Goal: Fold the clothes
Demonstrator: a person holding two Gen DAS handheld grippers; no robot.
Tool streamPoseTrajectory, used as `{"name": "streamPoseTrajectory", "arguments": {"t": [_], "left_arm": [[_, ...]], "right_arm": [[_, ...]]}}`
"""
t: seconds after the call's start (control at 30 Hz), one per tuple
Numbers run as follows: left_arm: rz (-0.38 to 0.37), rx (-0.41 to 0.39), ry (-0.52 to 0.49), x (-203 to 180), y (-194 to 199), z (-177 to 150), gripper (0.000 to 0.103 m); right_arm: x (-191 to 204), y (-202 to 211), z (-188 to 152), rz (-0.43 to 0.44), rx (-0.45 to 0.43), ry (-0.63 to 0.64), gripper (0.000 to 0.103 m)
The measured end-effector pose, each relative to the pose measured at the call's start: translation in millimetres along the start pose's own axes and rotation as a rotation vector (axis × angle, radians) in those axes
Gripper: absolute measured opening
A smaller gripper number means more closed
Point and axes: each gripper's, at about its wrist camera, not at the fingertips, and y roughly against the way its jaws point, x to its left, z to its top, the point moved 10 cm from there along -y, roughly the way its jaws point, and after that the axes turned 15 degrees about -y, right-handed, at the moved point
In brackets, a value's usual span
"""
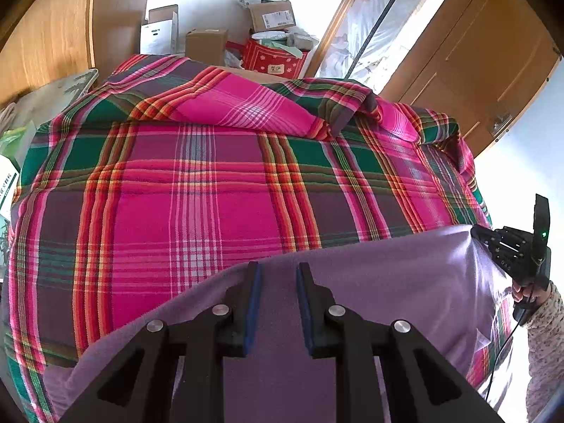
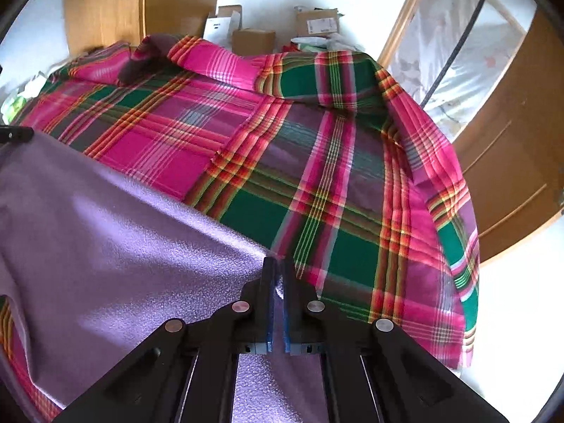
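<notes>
the purple cloth (image 1: pixel 370 282) lies over the plaid bedspread's (image 1: pixel 211 183) near edge. right gripper (image 2: pixel 278 271) pinches its far hem; left gripper (image 1: pixel 276 275) hovers part-open above it. keep that hem taut and level while carrying.

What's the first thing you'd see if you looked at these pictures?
The bright plaid cloth in pink, green and red, spread across the whole bed. Next, the soft purple garment lying on its near edge, with the right gripper pinching one corner and the left gripper above it, fingers apart.
</notes>
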Motion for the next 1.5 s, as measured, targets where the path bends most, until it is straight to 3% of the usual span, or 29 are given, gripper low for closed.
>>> {"name": "streamPoseTrajectory", "arguments": {"t": [0.2,0.27,0.33,0.47,0.77,0.9,1.5], "left_arm": [[-0.032,0.008,0.061,7,8,-1,0.020],[-0.011,-0.013,0.063,14,18,-2,0.020],[0.005,-0.015,0.056,21,27,-7,0.020],[0.036,-0.019,0.043,35,46,-16,0.021],[0.115,0.014,-0.005,64,76,-47,0.021],[0.160,0.050,-0.048,74,75,-61,0.025],[0.143,0.043,-0.121,78,60,-67,0.025]], "right_arm": [[-1,15,-1,0.006,-0.018,-0.052,0.013],[6,25,3,0.029,-0.043,-0.062,0.021],[16,35,6,0.068,-0.061,-0.074,0.022],[47,54,12,0.166,-0.067,-0.081,0.027],[160,62,7,0.316,-0.019,0.088,0.027],[196,51,3,0.323,0.010,0.147,0.027],[264,8,28,0.364,0.048,0.234,0.029]]}}
